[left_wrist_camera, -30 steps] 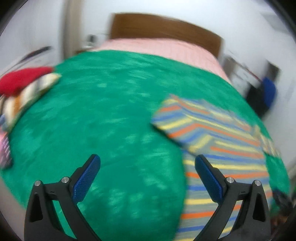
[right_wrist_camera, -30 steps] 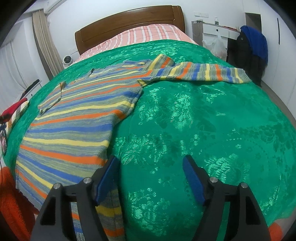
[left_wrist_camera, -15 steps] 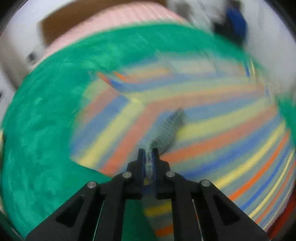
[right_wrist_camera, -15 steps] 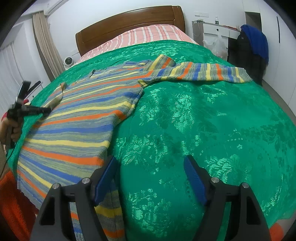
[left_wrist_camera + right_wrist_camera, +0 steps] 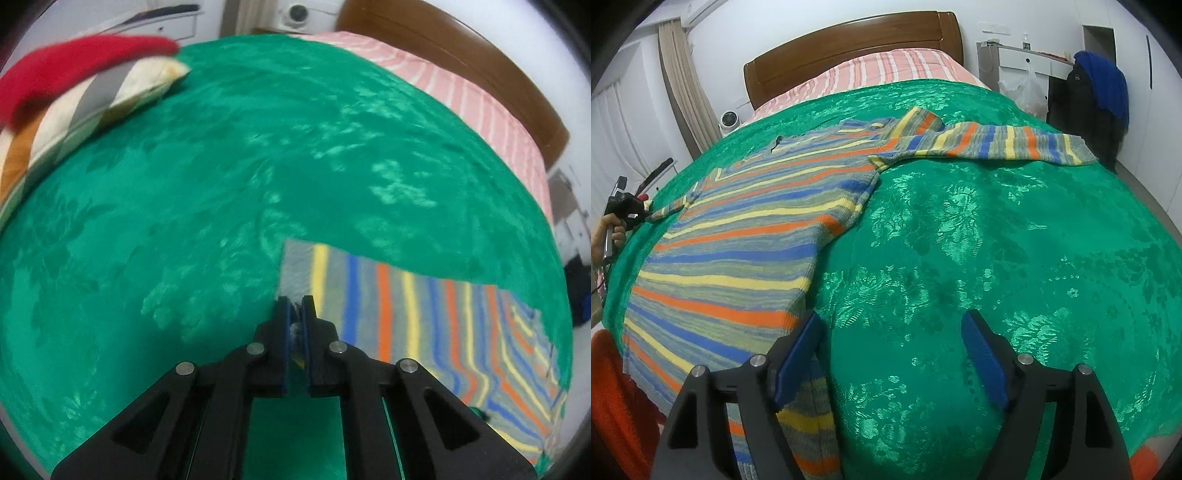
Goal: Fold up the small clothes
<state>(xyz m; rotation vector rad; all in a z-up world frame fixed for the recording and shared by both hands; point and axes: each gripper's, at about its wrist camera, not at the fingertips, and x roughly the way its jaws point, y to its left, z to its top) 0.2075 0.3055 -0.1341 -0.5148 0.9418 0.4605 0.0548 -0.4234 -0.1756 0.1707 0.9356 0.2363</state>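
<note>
The left gripper fingers clench the striped sweater's left sleeve cuff on the green bedspread. The right gripper fingers are opening, nothing between them.

A knitted sweater striped in grey, blue, orange and yellow lies flat, spread over the left half of the right wrist frame on a green patterned bedspread. One sleeve stretches straight toward the upper right. The other sleeve, at centre right of the left wrist frame, is pulled out sideways, its grey cuff lifted.
</note>
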